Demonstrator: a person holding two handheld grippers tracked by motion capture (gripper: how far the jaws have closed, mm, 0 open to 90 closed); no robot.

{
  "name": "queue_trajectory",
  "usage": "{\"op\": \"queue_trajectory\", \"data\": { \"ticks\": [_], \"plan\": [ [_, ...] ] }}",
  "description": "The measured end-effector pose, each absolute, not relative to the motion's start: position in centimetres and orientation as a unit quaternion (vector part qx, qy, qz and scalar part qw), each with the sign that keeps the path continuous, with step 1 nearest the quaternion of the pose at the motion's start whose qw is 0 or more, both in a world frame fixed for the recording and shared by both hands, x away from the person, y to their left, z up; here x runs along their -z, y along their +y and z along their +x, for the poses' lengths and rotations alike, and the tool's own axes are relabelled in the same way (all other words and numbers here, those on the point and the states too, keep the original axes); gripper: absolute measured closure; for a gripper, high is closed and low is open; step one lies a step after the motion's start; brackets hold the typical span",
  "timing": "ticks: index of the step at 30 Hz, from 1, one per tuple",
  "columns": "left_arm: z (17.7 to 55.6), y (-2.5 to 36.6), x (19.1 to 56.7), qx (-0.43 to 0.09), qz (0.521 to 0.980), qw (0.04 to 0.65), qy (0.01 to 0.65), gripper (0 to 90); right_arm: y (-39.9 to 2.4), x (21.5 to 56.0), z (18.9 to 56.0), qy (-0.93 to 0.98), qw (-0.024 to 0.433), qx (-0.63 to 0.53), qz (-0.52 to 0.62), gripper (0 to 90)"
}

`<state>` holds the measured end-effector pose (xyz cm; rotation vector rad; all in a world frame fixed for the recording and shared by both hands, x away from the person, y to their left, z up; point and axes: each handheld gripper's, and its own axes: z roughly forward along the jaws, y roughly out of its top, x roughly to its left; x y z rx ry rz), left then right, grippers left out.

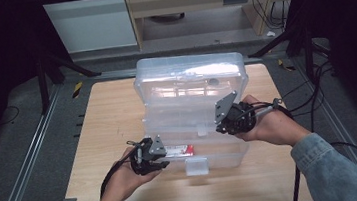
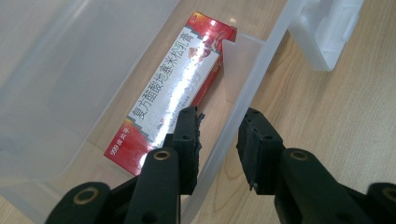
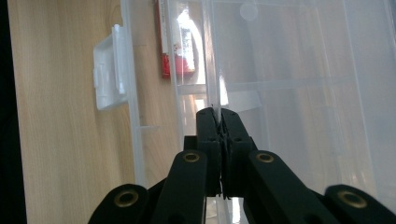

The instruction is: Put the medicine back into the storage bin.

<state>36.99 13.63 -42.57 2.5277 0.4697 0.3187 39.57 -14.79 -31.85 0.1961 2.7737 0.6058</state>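
Two grippers were at work on a clear plastic storage box (image 1: 192,104) standing open on a wooden table (image 1: 108,118), its lid raised at the far side. Inside the box, against its near wall, lay a red and white carton (image 2: 175,86) printed with Chinese characters, flat on its broad face on the box floor.

At the near left corner of the box, the left gripper (image 2: 219,133) straddled the box's near wall: one jaw stood inside, just above the near end of the carton, the other outside over the table. Its jaws were apart, with a plain gap on either side of the wall, pressing on nothing. The carton lay free of them.

At the right side of the box, the right gripper (image 3: 218,122) had its jaws pressed together on a thin clear upright wall of the box's inner tray (image 3: 209,70), apparently steadying it.

Judging by this, the carton was already placed in the lower compartment and let go. What seemed left was to draw the left gripper clear of the wall, settle the tray the right one held, and swing the lid down so the white latch (image 1: 196,166) on the box's near side could be fastened.
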Motion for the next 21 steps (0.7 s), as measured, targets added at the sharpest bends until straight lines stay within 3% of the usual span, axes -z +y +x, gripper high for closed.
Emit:
{"op": "queue_trajectory", "data": {
  "ticks": [6,14,21],
  "plan": [
    [36.9,13.6,42.6,-0.121,0.938,0.272,0.175,68.1,-14.8,31.8,39.6,0.965,0.145,-0.207,0.065,88.3],
    [36.5,14.6,41.4,-0.123,0.925,0.303,0.191,58.5,-14.8,31.7,39.8,0.965,0.143,-0.209,0.066,87.9],
    [35.6,15.3,39.9,-0.127,0.914,0.332,0.193,57.5,-14.9,31.7,39.8,0.965,0.143,-0.208,0.068,87.7]
  ]
}}
